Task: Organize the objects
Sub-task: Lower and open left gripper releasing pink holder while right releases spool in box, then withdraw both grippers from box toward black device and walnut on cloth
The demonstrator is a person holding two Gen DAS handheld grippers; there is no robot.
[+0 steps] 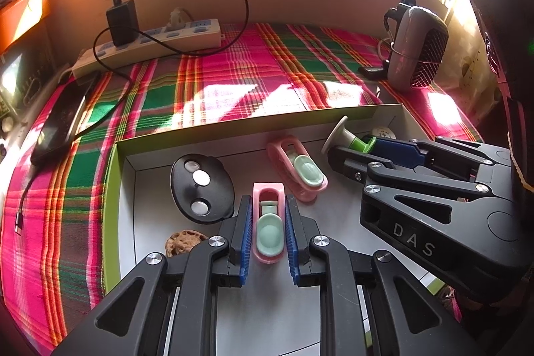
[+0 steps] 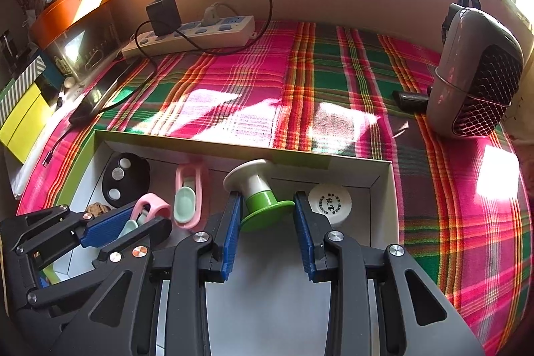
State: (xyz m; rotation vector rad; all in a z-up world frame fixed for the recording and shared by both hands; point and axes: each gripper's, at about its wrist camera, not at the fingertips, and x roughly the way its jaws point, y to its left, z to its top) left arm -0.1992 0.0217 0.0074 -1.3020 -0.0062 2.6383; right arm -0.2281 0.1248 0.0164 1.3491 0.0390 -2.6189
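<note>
A shallow white box with a green rim [image 1: 115, 189] lies on the plaid cloth. My left gripper [image 1: 267, 212] has its blue pads close on both sides of a pink clip with a mint tab [image 1: 268, 224]; it also shows in the right wrist view [image 2: 148, 209]. A second pink clip [image 1: 298, 170] lies beside it. My right gripper [image 2: 268, 209] is open around a green and white spool [image 2: 258, 191], its pads a little apart from it. A black oval disc with silver spots [image 1: 200, 187], a walnut [image 1: 182, 242] and a white cap [image 2: 328, 202] lie in the box.
A white power strip [image 1: 150, 44] with a black charger [image 1: 121, 20] and cable lies at the back left. A dark phone [image 1: 60, 125] lies at the left. A grey mesh-fronted speaker [image 2: 477, 69] stands at the right. Orange and yellow boxes [image 2: 73, 9] stand far left.
</note>
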